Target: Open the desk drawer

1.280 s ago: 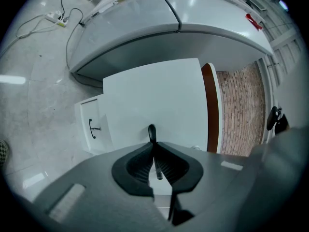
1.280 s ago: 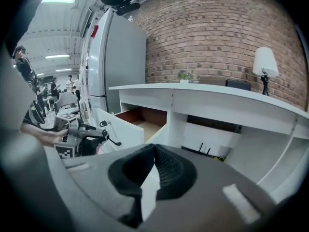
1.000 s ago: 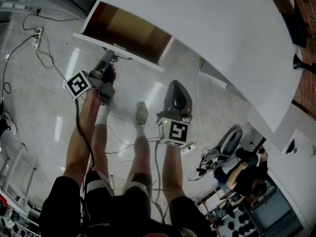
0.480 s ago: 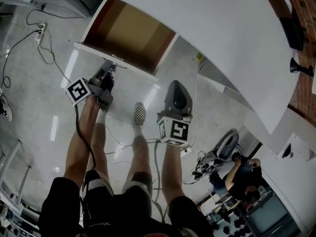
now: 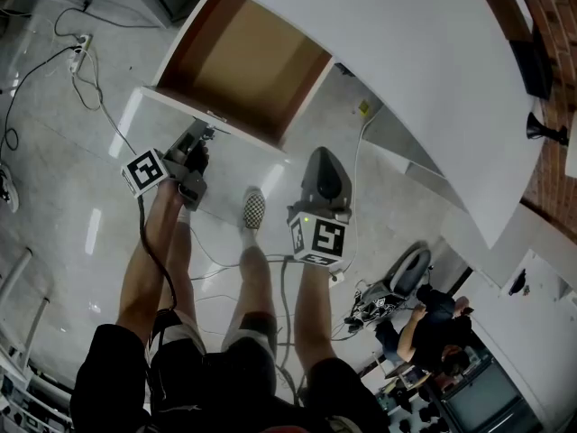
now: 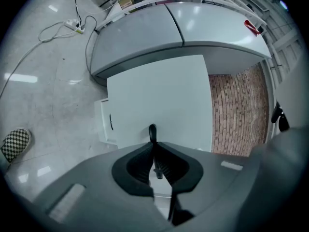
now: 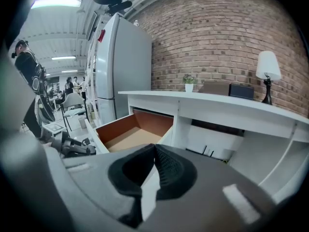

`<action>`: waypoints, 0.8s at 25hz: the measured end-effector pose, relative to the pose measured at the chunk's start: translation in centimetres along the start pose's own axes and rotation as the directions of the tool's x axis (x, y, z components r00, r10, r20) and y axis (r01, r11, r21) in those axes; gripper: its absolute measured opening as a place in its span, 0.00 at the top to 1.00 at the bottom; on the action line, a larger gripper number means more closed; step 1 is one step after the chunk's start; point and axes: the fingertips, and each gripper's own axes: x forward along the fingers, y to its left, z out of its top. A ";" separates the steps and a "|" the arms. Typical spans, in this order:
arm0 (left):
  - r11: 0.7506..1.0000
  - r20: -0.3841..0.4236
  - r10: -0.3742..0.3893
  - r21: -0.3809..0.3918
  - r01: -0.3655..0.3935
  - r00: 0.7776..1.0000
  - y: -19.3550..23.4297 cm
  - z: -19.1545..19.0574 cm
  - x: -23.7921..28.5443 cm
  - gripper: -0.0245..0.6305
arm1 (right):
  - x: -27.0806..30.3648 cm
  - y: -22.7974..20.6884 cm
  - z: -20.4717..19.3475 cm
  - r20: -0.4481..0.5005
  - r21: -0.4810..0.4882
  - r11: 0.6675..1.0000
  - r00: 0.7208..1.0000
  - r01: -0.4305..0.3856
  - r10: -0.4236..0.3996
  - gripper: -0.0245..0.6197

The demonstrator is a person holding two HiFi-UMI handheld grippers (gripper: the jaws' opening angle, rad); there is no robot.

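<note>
The white desk (image 5: 388,52) has its drawer (image 5: 242,61) pulled far out, showing a bare brown inside. My left gripper (image 5: 206,132) is at the white drawer front (image 5: 176,105), shut on the thin dark handle (image 6: 152,132) that stands between its pads. The left gripper view shows the jaws (image 6: 153,151) pressed on that handle against the white front panel (image 6: 159,95). My right gripper (image 5: 323,162) hangs apart to the right of the drawer, shut with nothing in it. In the right gripper view its pads (image 7: 164,166) meet, with the open drawer (image 7: 126,138) beyond.
Cables and a power strip (image 5: 77,57) lie on the floor at left. The person's checkered shoe (image 5: 256,207) is below the drawer front. Another person sits at the lower right (image 5: 433,318). A lamp (image 7: 267,71) stands on the desk, and a refrigerator (image 7: 123,66) stands beyond it.
The drawer has slid further out of the desk, showing more of its brown inside. My left gripper came back with the handle. The right gripper stayed in place.
</note>
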 end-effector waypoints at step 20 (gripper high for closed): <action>0.999 0.023 0.016 0.048 -0.017 1.000 0.9 1.5 -2.2 0.91 | 0.4 1.1 -0.3 -0.016 -0.007 1.000 1.000 -0.016 0.015 0.95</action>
